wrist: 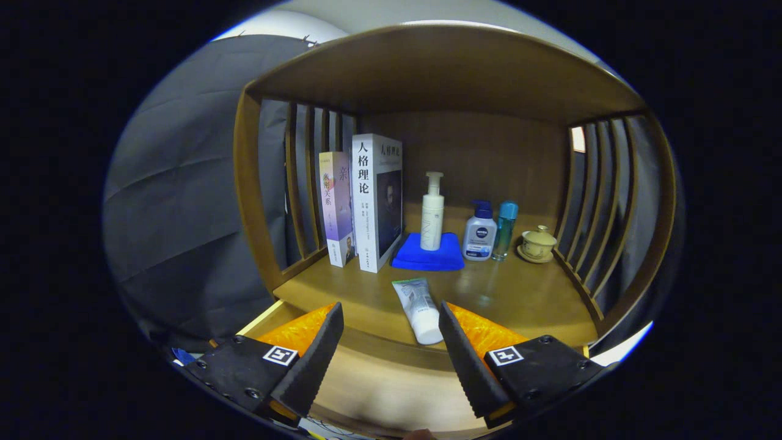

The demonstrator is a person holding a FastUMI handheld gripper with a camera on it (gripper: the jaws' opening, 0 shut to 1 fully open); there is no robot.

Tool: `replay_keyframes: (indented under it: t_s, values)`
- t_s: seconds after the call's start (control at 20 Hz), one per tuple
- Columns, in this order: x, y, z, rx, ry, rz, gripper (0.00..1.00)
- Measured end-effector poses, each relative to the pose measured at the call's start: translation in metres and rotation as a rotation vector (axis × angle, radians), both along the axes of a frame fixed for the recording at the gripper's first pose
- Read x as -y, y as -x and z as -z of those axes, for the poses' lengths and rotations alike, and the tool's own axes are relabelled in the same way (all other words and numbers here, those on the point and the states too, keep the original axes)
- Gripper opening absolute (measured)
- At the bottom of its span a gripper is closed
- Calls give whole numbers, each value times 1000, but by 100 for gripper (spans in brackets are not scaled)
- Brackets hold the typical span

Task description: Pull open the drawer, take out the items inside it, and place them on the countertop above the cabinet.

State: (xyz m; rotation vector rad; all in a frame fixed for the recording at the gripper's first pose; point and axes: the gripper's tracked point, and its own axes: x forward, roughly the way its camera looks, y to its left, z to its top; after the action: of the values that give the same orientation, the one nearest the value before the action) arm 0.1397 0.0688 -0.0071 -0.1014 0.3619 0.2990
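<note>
A white tube [418, 308] with a green end lies on the wooden countertop [501, 293], its cap toward me at the front edge, just ahead of and between my fingers. My gripper [391, 324] is open, fingers spread wide with nothing between them. Below the countertop edge the pulled-out drawer [391, 379] shows its pale wooden inside between and under the fingers; its contents are hidden from me.
On the countertop stand two books [366, 201] at the left, a white pump bottle [432, 214] on a folded blue cloth [427, 253], a blue-capped lotion bottle [480, 232], a teal bottle [506, 229] and a lidded cup [537, 243]. Slatted sides and a shelf overhead enclose it.
</note>
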Motion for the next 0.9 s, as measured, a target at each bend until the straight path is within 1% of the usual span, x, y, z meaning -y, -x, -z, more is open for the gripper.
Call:
replay_keyframes:
  t_s: [0.3, 0.4, 0.55, 0.8, 0.9]
  values:
    - [17, 48, 5, 119, -20, 81, 98]
    - [25, 63, 8, 157, -24, 119, 98]
    - [27, 85, 16, 200, -67, 161, 97]
    - [31, 114, 36, 232, -51, 180, 97]
    - [34, 124, 42, 251, -65, 204, 97]
